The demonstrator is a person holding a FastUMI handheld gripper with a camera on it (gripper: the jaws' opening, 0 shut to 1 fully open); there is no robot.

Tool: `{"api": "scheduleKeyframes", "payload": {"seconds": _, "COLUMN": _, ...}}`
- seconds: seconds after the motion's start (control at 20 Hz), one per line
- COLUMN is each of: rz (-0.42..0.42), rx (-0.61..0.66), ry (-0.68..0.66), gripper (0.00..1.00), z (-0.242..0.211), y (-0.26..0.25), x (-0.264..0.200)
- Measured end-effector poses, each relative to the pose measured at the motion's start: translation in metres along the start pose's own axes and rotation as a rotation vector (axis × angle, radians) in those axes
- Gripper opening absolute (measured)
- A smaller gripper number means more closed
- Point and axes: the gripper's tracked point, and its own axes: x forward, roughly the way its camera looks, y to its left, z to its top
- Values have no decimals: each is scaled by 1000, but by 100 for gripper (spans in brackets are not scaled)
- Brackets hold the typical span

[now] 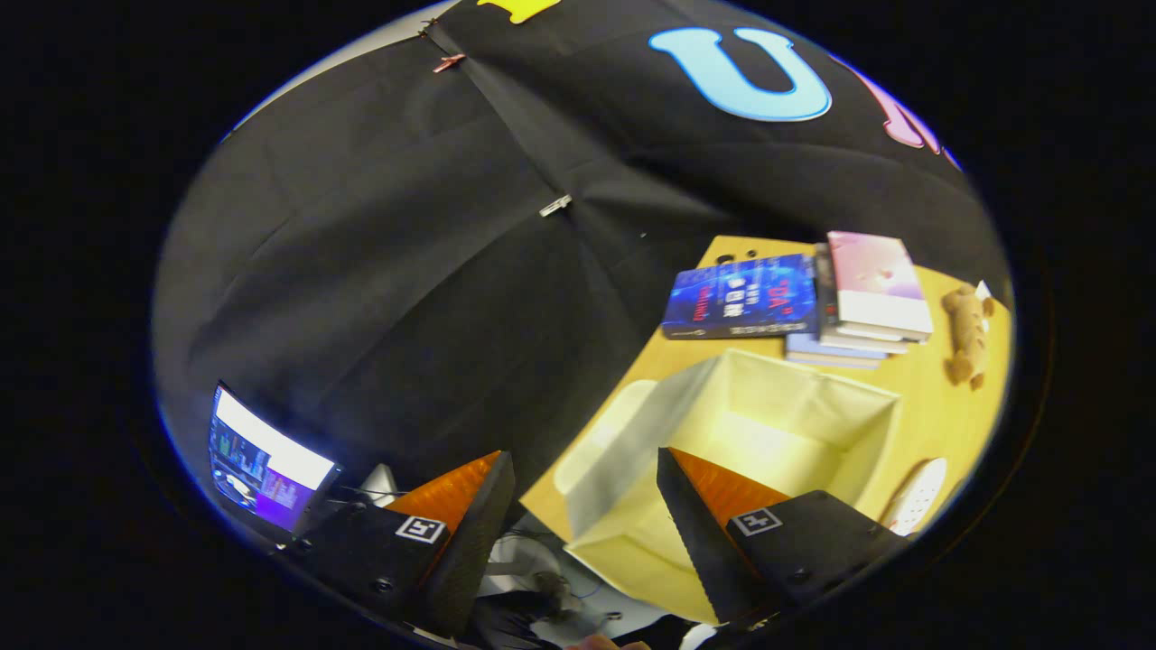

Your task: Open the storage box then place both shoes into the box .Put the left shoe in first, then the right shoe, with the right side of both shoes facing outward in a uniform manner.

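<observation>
At far left we see a lit screen [266, 469] beside the dark cloth wall. Our gripper [578, 506] hangs with its fingers spread wide, holding nothing. Just beyond the right finger sits the storage box [795, 397] on the wooden desk [939, 406], already open, its soft pale fabric walls forming a deep rectangular well. We judge the box lies ahead and right of the gripper. Behind it lie stacked books [858, 298], then a brown plush toy [966, 334]. A white perforated shape [917, 496], possibly 1 shoe, rests right of the box.
</observation>
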Motion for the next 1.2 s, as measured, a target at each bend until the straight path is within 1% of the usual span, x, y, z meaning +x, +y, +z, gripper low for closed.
{"api": "scheduleKeyframes", "payload": {"seconds": 0.1, "rz": -44, "rx": -17, "ry": -11, "gripper": 98, "z": -10, "y": -26, "x": -31}}
{"api": "scheduleKeyframes", "payload": {"seconds": 0.25, "rz": -171, "rx": -35, "ry": -74, "gripper": 98, "z": -13, "y": -81, "x": -76}}
{"api": "scheduleKeyframes", "payload": {"seconds": 0.4, "rz": -282, "rx": -24, "ry": -105, "gripper": 98, "z": -36, "y": -130, "x": -103}}
{"api": "scheduleKeyframes", "payload": {"seconds": 0.65, "rz": -481, "rx": -22, "ry": -76, "gripper": 98, "z": -83, "y": -218, "x": -138}}
{"api": "scheduleKeyframes", "payload": {"seconds": 0.85, "rz": -559, "rx": 15, "ry": 18, "gripper": 99, "z": -141, "y": -277, "x": -147}}
{"api": "scheduleKeyframes", "payload": {"seconds": 1.0, "rz": -613, "rx": 47, "ry": 94, "gripper": 99, "z": -182, "y": -316, "x": -146}}
{"api": "scheduleKeyframes", "payload": {"seconds": 1.2, "rz": -656, "rx": 49, "ry": 191, "gripper": 99, "z": -221, "y": -355, "x": -138}}
